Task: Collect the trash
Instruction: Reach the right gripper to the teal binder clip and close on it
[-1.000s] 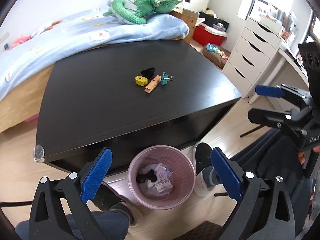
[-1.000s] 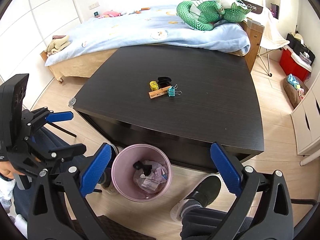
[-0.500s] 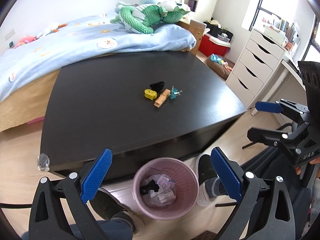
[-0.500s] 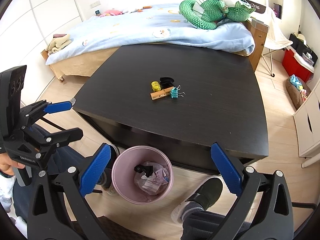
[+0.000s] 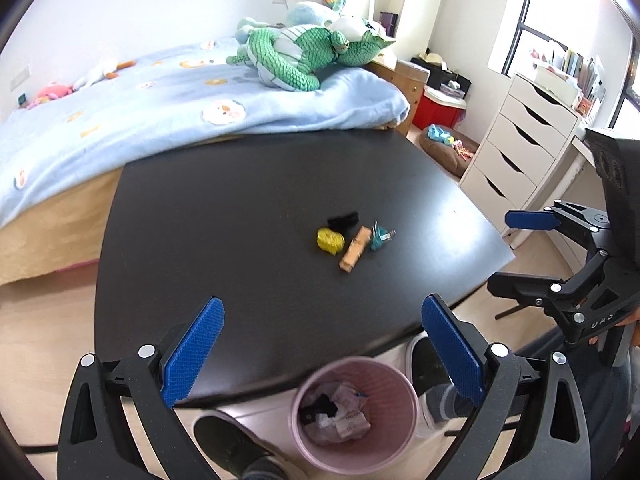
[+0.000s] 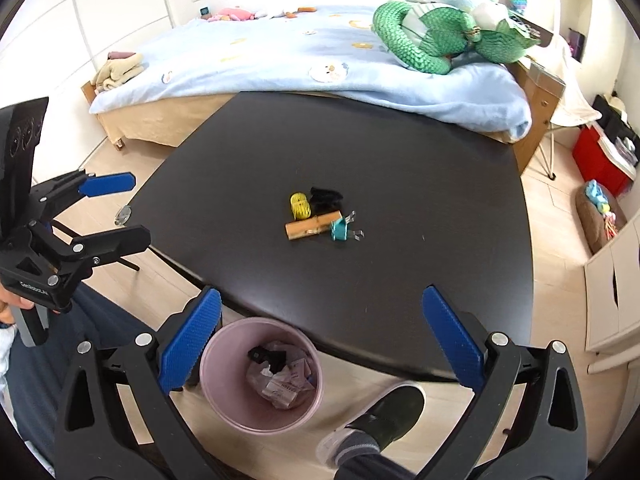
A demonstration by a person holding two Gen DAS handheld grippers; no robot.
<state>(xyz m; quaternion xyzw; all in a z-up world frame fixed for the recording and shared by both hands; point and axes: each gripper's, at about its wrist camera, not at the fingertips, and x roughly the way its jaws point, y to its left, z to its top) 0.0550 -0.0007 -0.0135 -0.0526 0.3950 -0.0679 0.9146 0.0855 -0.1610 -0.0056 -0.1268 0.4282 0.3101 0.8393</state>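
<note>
I have both grippers released and empty, held above the near edge of the table (image 6: pixel 400 168): the left gripper (image 5: pixel 320 356) with jaws wide apart, the right gripper (image 6: pixel 320 344) the same. Near the table's middle lies a small cluster, touching or nearly so: a yellow roll (image 6: pixel 300 205), a black clip (image 6: pixel 326 197), a wooden peg (image 6: pixel 312 230) and a teal binder clip (image 6: pixel 340 230). On the floor against the table's near side stands the pink bin (image 6: pixel 224 392), holding crumpled paper (image 6: pixel 286 384) and a black piece. A shoe (image 6: pixel 384 412) rests beside it.
</note>
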